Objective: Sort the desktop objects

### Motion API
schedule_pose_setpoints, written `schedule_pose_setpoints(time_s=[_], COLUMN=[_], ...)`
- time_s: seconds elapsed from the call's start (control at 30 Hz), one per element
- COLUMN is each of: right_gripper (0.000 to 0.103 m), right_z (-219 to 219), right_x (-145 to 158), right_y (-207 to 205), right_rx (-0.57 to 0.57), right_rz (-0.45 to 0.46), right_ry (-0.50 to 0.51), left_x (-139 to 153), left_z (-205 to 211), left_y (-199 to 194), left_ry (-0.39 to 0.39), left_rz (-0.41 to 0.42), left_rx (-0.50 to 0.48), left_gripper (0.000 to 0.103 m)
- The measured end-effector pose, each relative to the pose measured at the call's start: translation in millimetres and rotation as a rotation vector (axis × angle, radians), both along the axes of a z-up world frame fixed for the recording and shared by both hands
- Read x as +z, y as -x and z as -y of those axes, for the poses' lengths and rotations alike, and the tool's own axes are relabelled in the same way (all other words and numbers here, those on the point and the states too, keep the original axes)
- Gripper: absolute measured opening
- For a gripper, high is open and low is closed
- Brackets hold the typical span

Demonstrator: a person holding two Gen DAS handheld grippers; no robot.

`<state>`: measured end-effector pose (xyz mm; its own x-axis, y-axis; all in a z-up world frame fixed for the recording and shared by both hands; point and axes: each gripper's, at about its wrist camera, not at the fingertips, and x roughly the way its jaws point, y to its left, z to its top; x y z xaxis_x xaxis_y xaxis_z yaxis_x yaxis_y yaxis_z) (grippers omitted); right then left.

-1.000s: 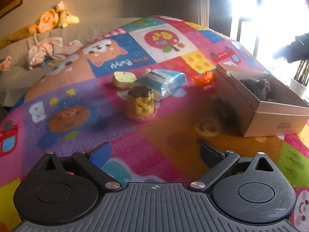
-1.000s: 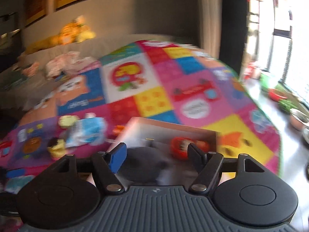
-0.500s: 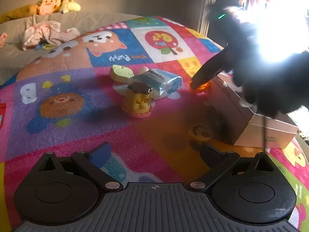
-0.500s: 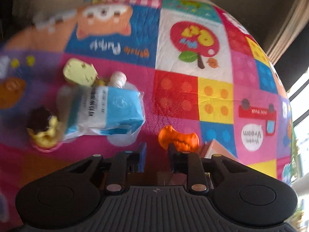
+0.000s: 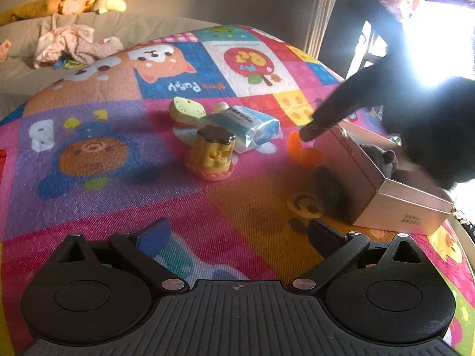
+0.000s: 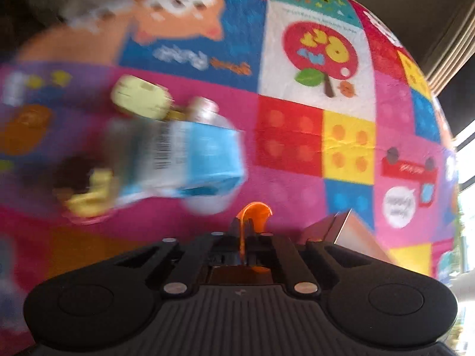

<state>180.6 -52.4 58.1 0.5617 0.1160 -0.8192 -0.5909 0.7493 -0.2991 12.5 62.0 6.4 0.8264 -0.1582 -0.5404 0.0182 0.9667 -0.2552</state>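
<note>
Two grippers work over a bright patchwork play mat spread like a tabletop. The right gripper has just been closing and now pinches a thin orange toy between its pads, the toy's curled top standing up past the fingertips. Seen from the left wrist, that gripper reaches in from the mat's right side as a dark shape against window glare, its tip on the orange toy, which sits just beside the near-left wall of an open cardboard box by the mat's right edge. Whether the toy still touches the mat I cannot tell. A grey plush lies inside the box.

The left gripper hovers over the mat's near edge with its jaws spread wide and nothing between them.

Toward the mat's middle, left of the orange toy, stands a yellow pudding-shaped toy with a brown top and pink base. Just behind it lies a blue-and-white packet, and touching the packet's far-left end is a pale yellow-green squishy toy. These are blurred in the right wrist view.

Beyond the mat's far-left corner, crumpled clothes and an orange plush rest on a grey sofa.
</note>
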Motion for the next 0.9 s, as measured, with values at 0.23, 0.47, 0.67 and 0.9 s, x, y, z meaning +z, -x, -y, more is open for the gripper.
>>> schedule_pose_setpoints(time_s=[0.23, 0.47, 0.67, 0.9], right_gripper=[0.001, 0.053, 0.068, 0.047], right_z=[29, 32, 13, 6], right_x=[40, 37, 6, -22], right_y=[73, 53, -9, -21], right_rx=[0.12, 0.023, -0.11, -0.129], right_rz=[-0.161, -0.078, -0.093, -0.132], right_ry=[-0.238, -0.208, -0.19, -0.104], left_x=[0, -1, -1, -2], left_z=[1, 1, 0, -2], left_y=[-1, -2, -2, -3], left_ry=[-0.01, -0.014, -0.006, 0.005], left_rz=[-0.009, -0.019, -0.023, -0.026], left_rx=[0.005, 0.013, 0.015, 0.014], left_gripper=[0.101, 0.101, 0.101, 0.102])
